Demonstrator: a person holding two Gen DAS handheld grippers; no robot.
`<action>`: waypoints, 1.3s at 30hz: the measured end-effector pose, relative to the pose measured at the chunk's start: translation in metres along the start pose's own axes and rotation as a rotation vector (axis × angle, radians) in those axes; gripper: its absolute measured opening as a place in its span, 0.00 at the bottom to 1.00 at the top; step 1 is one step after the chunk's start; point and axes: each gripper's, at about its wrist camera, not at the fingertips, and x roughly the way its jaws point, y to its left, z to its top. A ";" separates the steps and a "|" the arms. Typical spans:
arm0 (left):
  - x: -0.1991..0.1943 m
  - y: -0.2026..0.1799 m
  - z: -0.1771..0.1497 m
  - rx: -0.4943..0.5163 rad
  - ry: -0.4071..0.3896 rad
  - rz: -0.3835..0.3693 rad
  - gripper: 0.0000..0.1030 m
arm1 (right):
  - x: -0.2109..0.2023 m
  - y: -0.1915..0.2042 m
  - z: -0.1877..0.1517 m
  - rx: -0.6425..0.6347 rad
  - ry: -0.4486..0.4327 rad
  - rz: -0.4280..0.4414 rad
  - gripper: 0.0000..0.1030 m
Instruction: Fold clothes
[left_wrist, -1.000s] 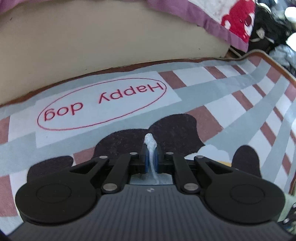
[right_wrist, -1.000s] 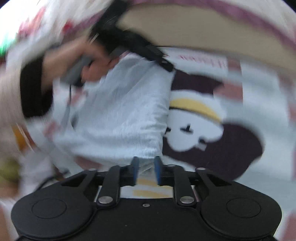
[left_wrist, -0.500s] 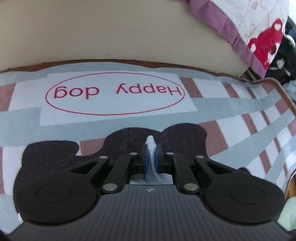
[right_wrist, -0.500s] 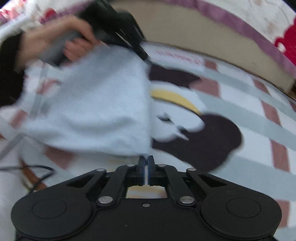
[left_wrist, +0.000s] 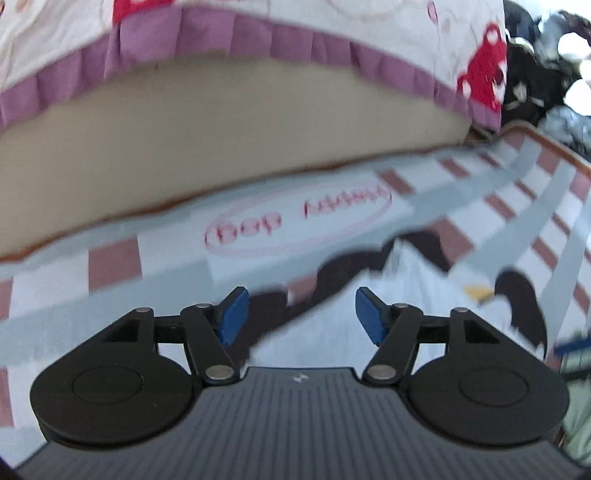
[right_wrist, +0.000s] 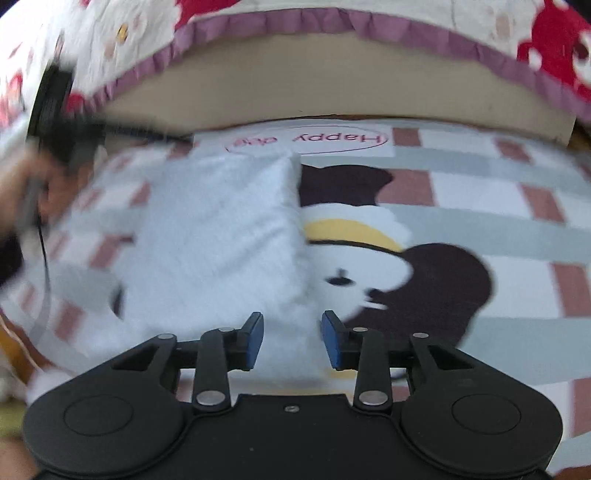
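Pale blue cloth (right_wrist: 221, 236) is laid folded on the dog-print rug (right_wrist: 480, 229), near the bed's purple frill (right_wrist: 295, 22). Right gripper (right_wrist: 291, 341) is seen with jaws opening astride the cloth's near edge. Left gripper (left_wrist: 301, 315) is seen with jaws opening, nothing clamped.

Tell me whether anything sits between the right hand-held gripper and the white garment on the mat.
Nothing visible does. The right hand-held gripper, its jaws opening, is right at the near edge of the white garment, which lies on the mat uncovered.
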 end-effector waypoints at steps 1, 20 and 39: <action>0.003 0.000 -0.008 -0.003 0.007 -0.001 0.68 | 0.004 -0.001 0.003 0.032 0.001 0.012 0.45; 0.021 0.025 -0.028 -0.193 0.044 0.017 0.17 | -0.003 0.048 -0.009 -0.134 0.058 -0.079 0.46; -0.031 0.077 -0.034 -0.478 0.044 0.012 0.34 | 0.020 0.094 0.019 -0.052 0.151 0.325 0.50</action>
